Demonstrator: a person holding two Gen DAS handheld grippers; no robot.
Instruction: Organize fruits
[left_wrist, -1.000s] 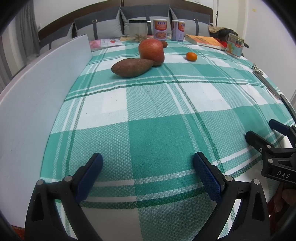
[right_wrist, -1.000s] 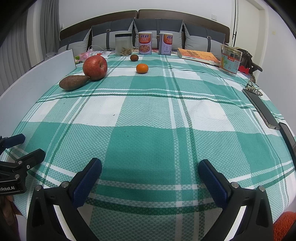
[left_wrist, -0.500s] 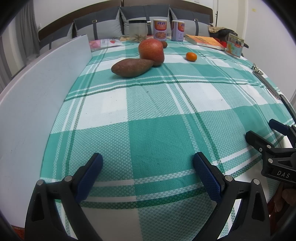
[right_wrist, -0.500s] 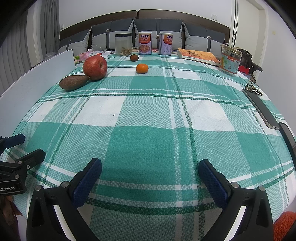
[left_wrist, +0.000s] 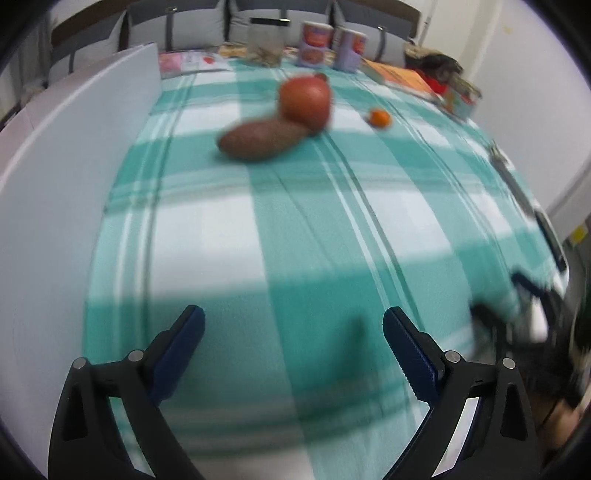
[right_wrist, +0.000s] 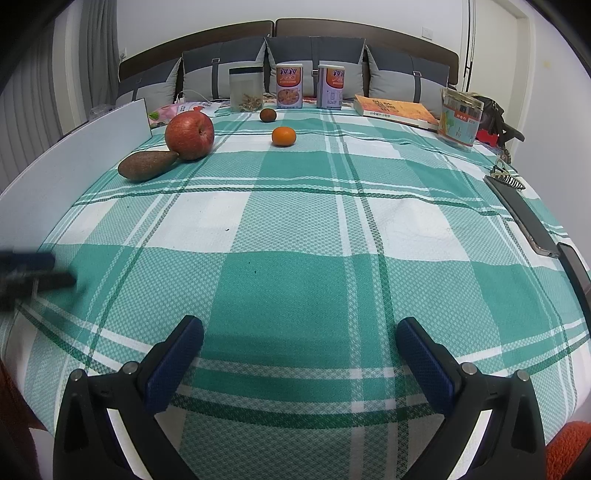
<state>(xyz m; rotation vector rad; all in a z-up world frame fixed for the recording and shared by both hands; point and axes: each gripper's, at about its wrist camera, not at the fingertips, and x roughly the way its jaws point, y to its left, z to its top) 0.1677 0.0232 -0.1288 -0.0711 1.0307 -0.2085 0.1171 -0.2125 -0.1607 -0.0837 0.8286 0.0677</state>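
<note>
Apple (right_wrist: 189, 135) | well ahead-left of right hand-held gripper (right_wrist: 300, 360) | both grippers wide open, empty

Apple (right_wrist: 189, 135) touches sweet potato (right_wrist: 147, 166) at the bed's (right_wrist: 295, 229) far left — tangerine (right_wrist: 283, 136) right, apart.

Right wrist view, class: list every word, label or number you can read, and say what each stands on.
No text here can be read with certainty.
Orange-labelled tin: large characters at the top, too small to make out.
Second tin: label print too small.
Orange book: cover print too small.
Printed box: characters too small.
Pink packet: print unreadable.
Left wrist view: motion-blurred, nothing legible.
</note>
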